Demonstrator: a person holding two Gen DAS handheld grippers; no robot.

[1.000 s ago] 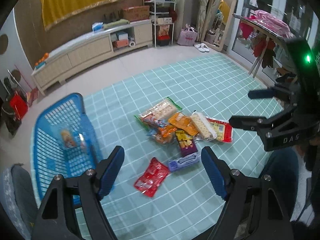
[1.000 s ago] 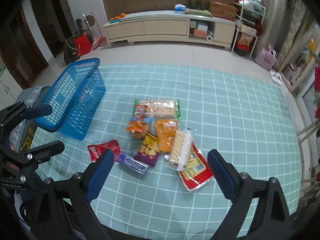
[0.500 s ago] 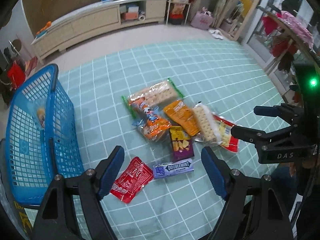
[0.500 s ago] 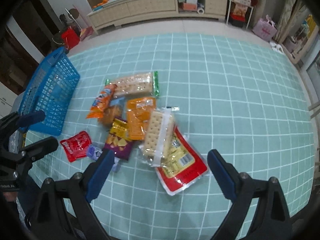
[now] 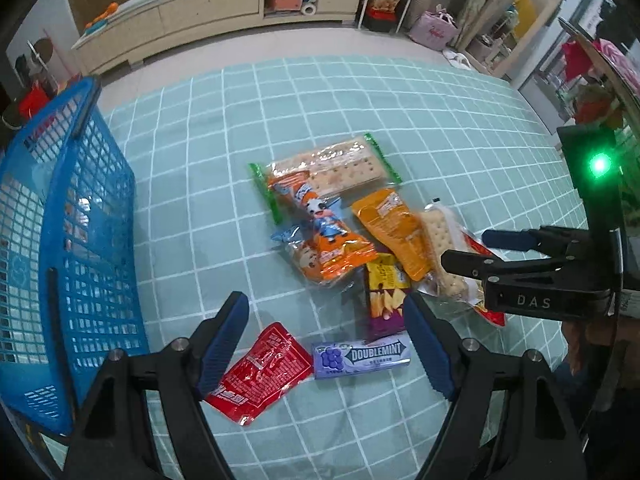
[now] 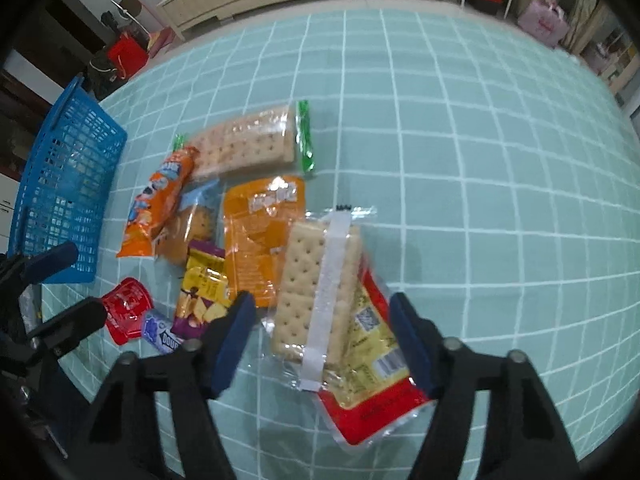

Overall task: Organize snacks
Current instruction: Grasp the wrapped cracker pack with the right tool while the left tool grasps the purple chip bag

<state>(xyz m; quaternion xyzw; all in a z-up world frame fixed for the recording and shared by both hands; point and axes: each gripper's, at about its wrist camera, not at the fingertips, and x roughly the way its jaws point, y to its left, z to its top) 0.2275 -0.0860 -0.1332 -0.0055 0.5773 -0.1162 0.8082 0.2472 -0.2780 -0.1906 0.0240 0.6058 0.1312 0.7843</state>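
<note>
Your left tongs (image 5: 326, 340) gape wide above the red packet (image 5: 260, 372) and the Doublemint gum pack (image 5: 362, 354) on the teal checked mat (image 5: 208, 216), gripping nothing. Your right tongs (image 6: 322, 344) also stand wide, hovering over the clear cracker pack (image 6: 316, 292) that overlaps a red-edged bag (image 6: 376, 404). You have the blue basket (image 5: 60, 240) just left of the snack pile.

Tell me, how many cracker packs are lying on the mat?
2. A green-ended cracker pack lies at the far end of the pile; a clear-wrapped cracker pack lies nearer, overlapping the red packet. Others may be hidden underneath.
</note>
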